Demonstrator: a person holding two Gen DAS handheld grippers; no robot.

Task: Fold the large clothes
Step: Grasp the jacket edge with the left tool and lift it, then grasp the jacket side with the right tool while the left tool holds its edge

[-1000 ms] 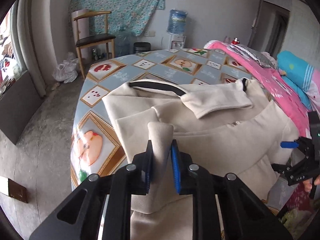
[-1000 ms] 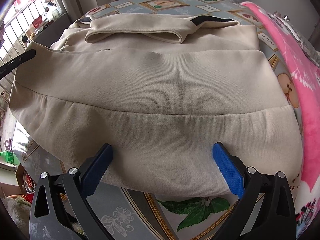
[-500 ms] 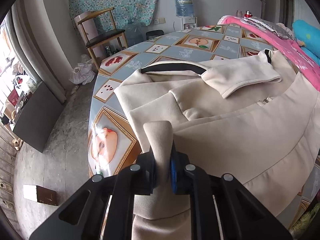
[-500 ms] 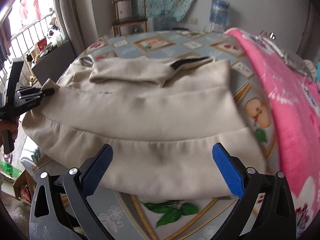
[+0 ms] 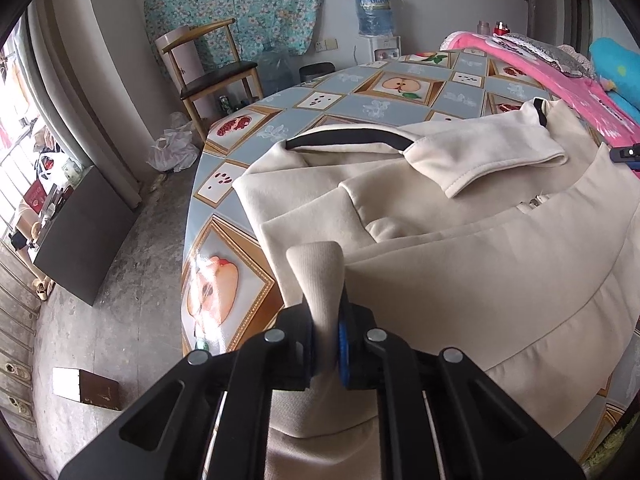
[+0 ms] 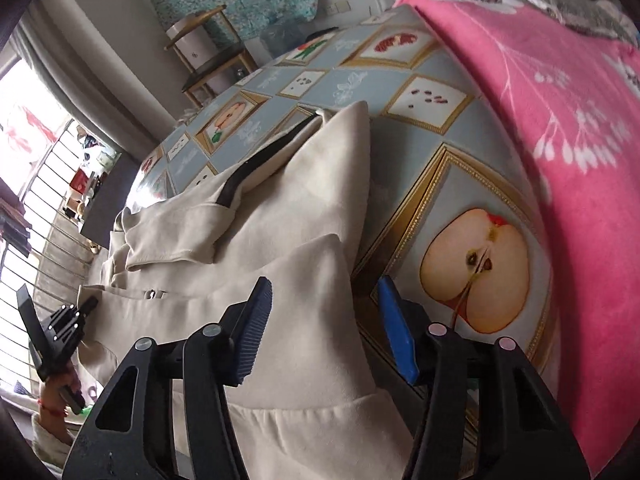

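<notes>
A cream jacket (image 5: 480,260) with a black-trimmed collar lies folded on the fruit-patterned table (image 5: 360,92). My left gripper (image 5: 326,320) is shut on an upstanding fold of its near left hem corner. In the right wrist view the jacket (image 6: 300,208) fills the left half, and the left gripper (image 6: 91,303) shows at its far left edge in a person's hand. My right gripper (image 6: 325,284) hovers over the jacket's right side edge with its jaws closing. That edge lies between the pads, which do not press on it. Its tip (image 5: 624,154) peeks in at the right of the left wrist view.
A pink blanket (image 6: 560,100) covers the table's right side, close to the right gripper. A wooden chair (image 5: 212,72), a water dispenser (image 5: 374,12) and a dark box (image 5: 80,232) stand on the floor beyond the table's left and far edges.
The right gripper swung from the jacket's front hem to its right side edge, rolled, and its jaws narrowed. The left jaws tightened on the hem fold.
</notes>
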